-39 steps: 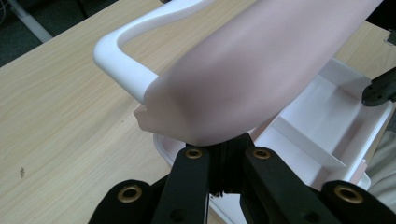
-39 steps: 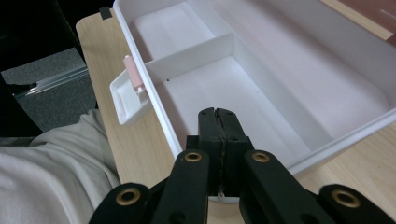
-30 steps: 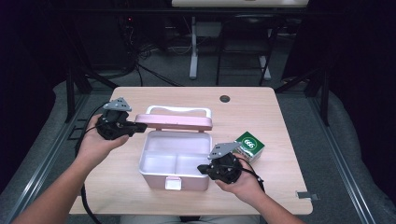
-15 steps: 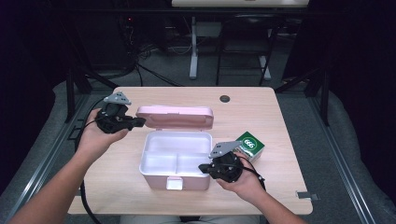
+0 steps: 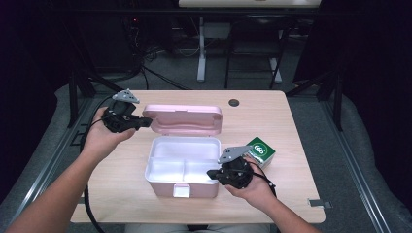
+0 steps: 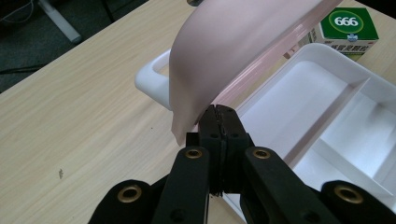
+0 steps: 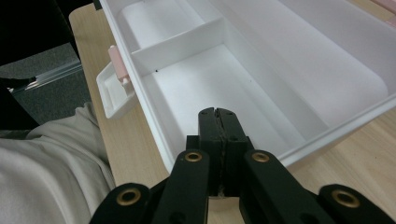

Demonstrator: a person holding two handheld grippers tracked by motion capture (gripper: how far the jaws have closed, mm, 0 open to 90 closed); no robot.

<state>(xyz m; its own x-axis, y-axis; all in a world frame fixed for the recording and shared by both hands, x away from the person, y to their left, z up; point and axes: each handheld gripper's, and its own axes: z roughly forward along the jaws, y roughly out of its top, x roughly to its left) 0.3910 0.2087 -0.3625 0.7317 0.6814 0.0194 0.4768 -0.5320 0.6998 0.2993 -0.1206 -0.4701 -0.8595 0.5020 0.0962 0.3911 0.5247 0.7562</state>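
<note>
Right gripper (image 5: pixel 212 173), jaws pressed together and holding nothing, tips at the near right rim of the white lunch box (image 5: pixel 182 167). Box sits open at the table's (image 5: pixel 291 121) near middle, compartments bare. Green carton (image 5: pixel 260 151) just right of it. Farther back, left gripper (image 5: pixel 145 122), jaws closed, tips against the raised pink lid's (image 5: pixel 184 119) left edge, possibly pinching it.

Bright even light on table (image 5: pixel 272 116), dark surroundings, soft shadows, close views sharp
</note>
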